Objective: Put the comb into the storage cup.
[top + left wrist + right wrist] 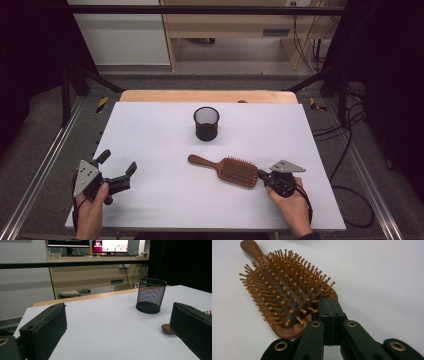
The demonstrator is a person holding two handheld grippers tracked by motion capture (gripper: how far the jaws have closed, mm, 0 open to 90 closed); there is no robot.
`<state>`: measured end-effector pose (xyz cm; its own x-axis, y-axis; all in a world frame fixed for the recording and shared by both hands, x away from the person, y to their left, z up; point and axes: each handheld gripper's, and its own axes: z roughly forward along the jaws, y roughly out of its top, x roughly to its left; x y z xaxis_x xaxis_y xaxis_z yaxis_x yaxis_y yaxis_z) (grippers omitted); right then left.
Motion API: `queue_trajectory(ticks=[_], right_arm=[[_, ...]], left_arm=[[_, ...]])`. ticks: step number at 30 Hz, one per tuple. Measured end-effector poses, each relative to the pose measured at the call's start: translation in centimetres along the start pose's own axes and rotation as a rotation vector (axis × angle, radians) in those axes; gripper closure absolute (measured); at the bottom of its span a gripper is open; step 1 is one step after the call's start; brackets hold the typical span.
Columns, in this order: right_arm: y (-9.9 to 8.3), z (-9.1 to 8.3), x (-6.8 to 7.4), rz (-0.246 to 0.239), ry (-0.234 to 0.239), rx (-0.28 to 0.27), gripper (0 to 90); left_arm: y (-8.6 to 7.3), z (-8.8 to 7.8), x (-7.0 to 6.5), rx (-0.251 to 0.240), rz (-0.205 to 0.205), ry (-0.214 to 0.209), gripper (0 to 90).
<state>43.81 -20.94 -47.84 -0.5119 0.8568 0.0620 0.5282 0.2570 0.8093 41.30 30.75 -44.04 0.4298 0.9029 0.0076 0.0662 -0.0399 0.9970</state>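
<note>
Lying bristles-up on the white table [165, 200] in front of the black mesh cup [206, 123], with handle pointing left: the wooden hairbrush [235, 171], also visible close up [284, 292]. At its broad right end, touching the rim of the head, the right gripper [261, 175], jaws pressed flat together with nothing clamped between them, as seen in the right gripper view [329, 307]. Resting at the table's near-left corner, well apart from the brush, the left gripper [120, 167], jaws spread wide and empty.
</note>
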Motion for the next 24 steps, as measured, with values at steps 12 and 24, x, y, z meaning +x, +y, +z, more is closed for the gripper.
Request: queue_trajectory(ticks=[12,24], right_arm=[[0.8,1.0,-0.5,-0.022,-0.007,0.001,90.0],[1.7,2.3,-0.5,-0.057,0.005,-0.001,90.0]], left_arm=[[0.0,0.0,0.1,0.002,0.0,0.001,1.2],[0.0,0.0,0.1,0.003,-0.001,0.0,1.2]])
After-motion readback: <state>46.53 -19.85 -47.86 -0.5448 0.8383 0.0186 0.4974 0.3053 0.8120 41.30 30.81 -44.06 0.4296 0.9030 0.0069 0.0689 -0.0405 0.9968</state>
